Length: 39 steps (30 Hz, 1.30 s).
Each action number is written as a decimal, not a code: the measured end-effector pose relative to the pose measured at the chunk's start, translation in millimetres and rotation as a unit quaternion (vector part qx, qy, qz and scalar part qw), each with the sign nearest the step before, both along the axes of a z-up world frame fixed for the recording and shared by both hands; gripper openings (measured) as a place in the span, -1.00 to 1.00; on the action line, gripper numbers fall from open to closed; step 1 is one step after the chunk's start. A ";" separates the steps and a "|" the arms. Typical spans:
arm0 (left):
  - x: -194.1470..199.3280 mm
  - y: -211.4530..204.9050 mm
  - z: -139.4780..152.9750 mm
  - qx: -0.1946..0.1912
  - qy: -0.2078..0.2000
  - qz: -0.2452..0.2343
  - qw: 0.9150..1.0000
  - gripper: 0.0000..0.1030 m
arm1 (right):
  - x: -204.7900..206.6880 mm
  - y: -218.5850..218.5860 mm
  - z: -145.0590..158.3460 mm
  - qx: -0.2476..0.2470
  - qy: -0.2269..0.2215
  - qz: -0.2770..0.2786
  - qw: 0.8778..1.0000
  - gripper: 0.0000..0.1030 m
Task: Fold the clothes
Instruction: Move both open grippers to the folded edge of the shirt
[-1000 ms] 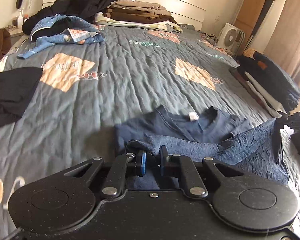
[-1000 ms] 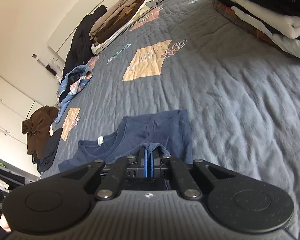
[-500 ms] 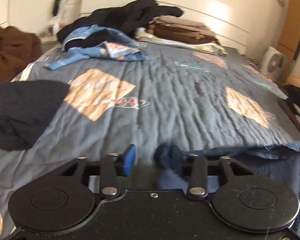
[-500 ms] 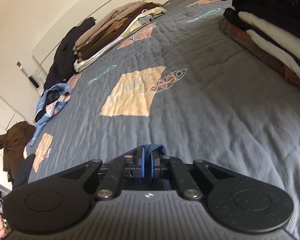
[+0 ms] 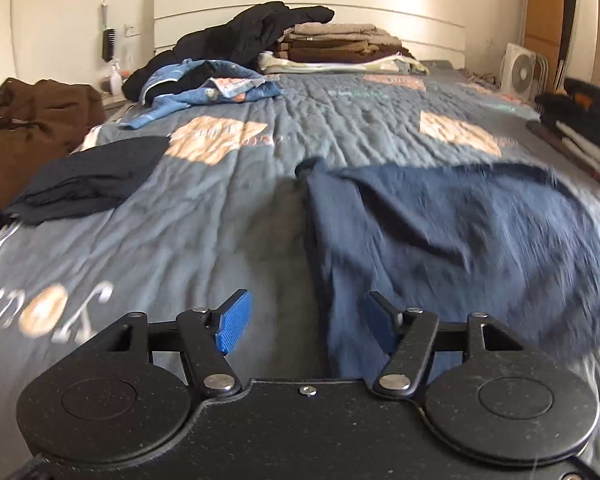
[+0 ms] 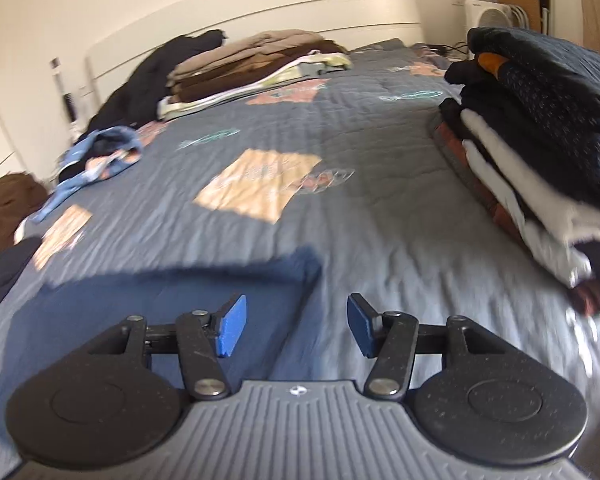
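on the grey-blue quilt [image 5: 228, 216], near its front edge, we see the navy t-shirt [image 5: 452, 232] lying spread flat, its fabric blurred. we pick the t-shirt as our landmark. just in front of its near left part hangs the left gripper [image 5: 306, 322], its blue pads [image 5: 234, 322] set wide apart and closing on nothing; the shirt's left edge runs between them. at the shirt's right corner, in the right wrist view, hovers the right gripper [image 6: 296, 326], also spread wide and empty, with the navy t-shirt [image 6: 160, 300] under its left finger and bare quilt [image 6: 380, 208] under the right one.

left of the t-shirt, well apart, lies a folded dark garment [image 5: 88, 178], and beyond that a brown garment [image 5: 32, 128] heaped off the bed's side. far behind the shirt, towards the white headboard [image 5: 380, 12], we find a crumpled light blue patterned garment [image 5: 204, 84], a black jacket [image 5: 240, 40] and a stack of folded brown and beige clothes [image 5: 340, 46]. right of the shirt sits a pile of folded dark and white clothes [image 6: 540, 132]. behind that pile a white fan [image 5: 520, 70] stands by the wall. a hairbrush [image 5: 108, 42] hangs on the wall left of the headboard.
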State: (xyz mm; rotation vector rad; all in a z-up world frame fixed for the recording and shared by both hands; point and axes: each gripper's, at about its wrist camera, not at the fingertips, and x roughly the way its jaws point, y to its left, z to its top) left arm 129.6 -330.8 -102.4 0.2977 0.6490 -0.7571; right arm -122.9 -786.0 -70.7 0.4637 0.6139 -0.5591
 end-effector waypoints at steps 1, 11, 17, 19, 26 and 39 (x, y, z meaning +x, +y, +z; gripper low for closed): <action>-16.2 6.0 0.1 0.002 -0.004 0.003 1.000 0.21 | -13.5 21.2 -4.7 0.004 -0.002 -0.002 1.000 0.08; -115.0 11.8 4.3 -0.040 0.000 0.027 0.999 0.21 | -70.2 162.5 -31.6 0.004 0.039 0.025 0.999 0.08; -140.5 -16.1 3.4 -0.014 -0.052 -0.006 0.999 0.21 | -67.0 182.0 -24.4 -0.031 0.031 0.040 0.998 0.08; -140.9 -18.5 7.8 -0.035 -0.035 -0.005 0.999 0.21 | -63.9 184.4 -21.9 -0.031 0.017 0.043 0.998 0.08; -143.8 -26.1 8.3 -0.023 -0.055 -0.011 0.998 0.21 | -49.8 192.1 -29.4 -0.043 0.035 0.075 0.996 0.08; -76.2 5.6 -6.4 -0.018 -0.041 -0.015 0.999 0.21 | -58.8 137.6 -46.4 -0.022 0.051 0.049 0.997 0.08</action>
